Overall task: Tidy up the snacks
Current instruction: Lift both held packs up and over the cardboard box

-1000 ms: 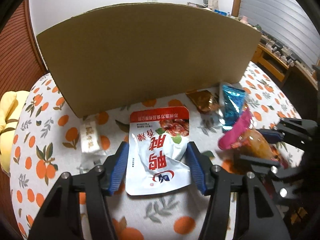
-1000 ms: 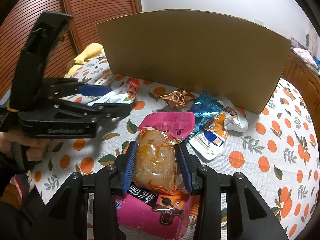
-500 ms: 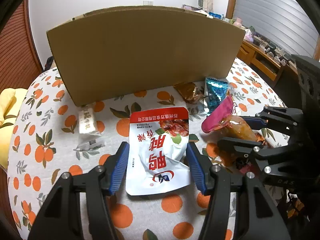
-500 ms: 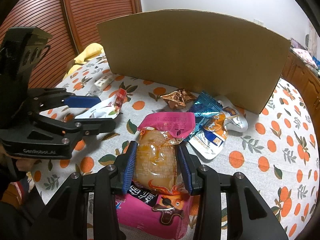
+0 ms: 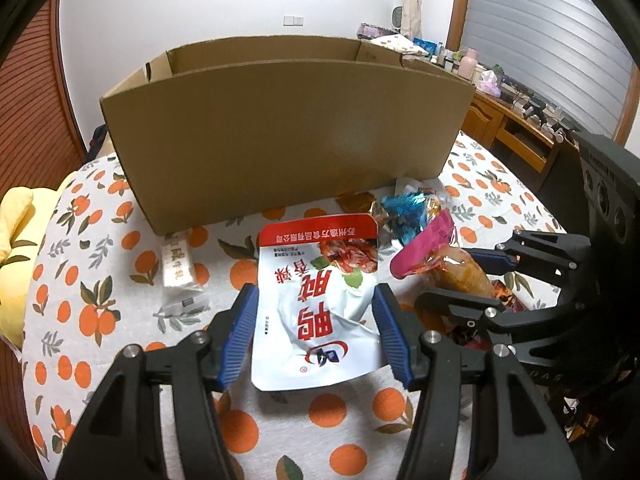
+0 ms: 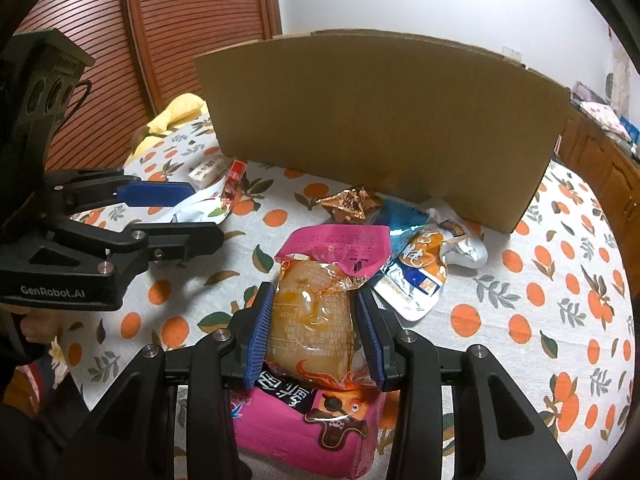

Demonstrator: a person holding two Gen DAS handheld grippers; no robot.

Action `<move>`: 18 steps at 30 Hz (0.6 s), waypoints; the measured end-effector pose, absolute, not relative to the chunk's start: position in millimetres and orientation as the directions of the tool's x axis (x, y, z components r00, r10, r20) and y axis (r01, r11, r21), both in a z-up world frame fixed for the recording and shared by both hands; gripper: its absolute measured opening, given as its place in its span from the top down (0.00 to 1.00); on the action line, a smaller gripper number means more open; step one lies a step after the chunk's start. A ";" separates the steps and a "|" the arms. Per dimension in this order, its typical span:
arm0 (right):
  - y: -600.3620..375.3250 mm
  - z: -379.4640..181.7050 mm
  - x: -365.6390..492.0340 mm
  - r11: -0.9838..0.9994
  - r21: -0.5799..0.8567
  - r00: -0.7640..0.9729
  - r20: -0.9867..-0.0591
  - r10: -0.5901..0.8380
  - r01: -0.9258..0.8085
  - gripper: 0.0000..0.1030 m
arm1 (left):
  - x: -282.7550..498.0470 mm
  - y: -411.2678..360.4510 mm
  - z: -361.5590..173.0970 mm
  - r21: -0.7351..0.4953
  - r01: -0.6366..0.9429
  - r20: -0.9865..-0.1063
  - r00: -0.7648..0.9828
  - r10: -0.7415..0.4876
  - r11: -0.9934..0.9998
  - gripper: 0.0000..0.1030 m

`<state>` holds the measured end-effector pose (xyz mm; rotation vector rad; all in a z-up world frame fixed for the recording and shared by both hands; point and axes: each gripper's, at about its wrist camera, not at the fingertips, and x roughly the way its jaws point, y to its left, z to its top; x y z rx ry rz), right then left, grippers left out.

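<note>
The left gripper (image 5: 316, 332) is clenched on a white snack pouch with red Chinese lettering (image 5: 320, 300), its blue pads pressed to both edges; the pouch seems lifted clear of the desk, though the fisheye makes that hard to judge. The right gripper (image 6: 316, 336) grasps a clear pack with an orange-brown snack and pink header (image 6: 316, 312), which rests over a pink packet (image 6: 312, 424). Both are in front of the open cardboard box (image 5: 288, 136) on the orange-print tablecloth (image 5: 100, 312). Loose near the box wall lie a bronze foil wrapper (image 6: 350, 202), a blue foil packet (image 6: 400, 220), a silver-and-orange pouch (image 6: 424, 276) and a small white bar (image 5: 178, 268).
</note>
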<state>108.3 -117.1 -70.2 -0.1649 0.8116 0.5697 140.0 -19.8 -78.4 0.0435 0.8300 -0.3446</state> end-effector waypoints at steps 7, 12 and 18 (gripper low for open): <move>-120.3 -67.1 107.3 0.844 0.072 0.573 -0.703 0.421 -0.531 0.61 | 140.5 -21.4 -67.3 -0.098 0.323 -0.710 0.640 -0.294 0.941 0.45; -122.6 -63.2 107.0 0.846 0.075 0.579 -0.697 0.423 -0.528 0.61 | 141.2 -22.8 -58.7 -0.097 0.327 -0.697 0.652 -0.298 0.940 0.45; -134.4 -45.6 108.2 0.853 0.080 0.606 -0.669 0.430 -0.516 0.61 | 145.2 -24.4 -43.9 -0.089 0.330 -0.675 0.674 -0.301 0.940 0.45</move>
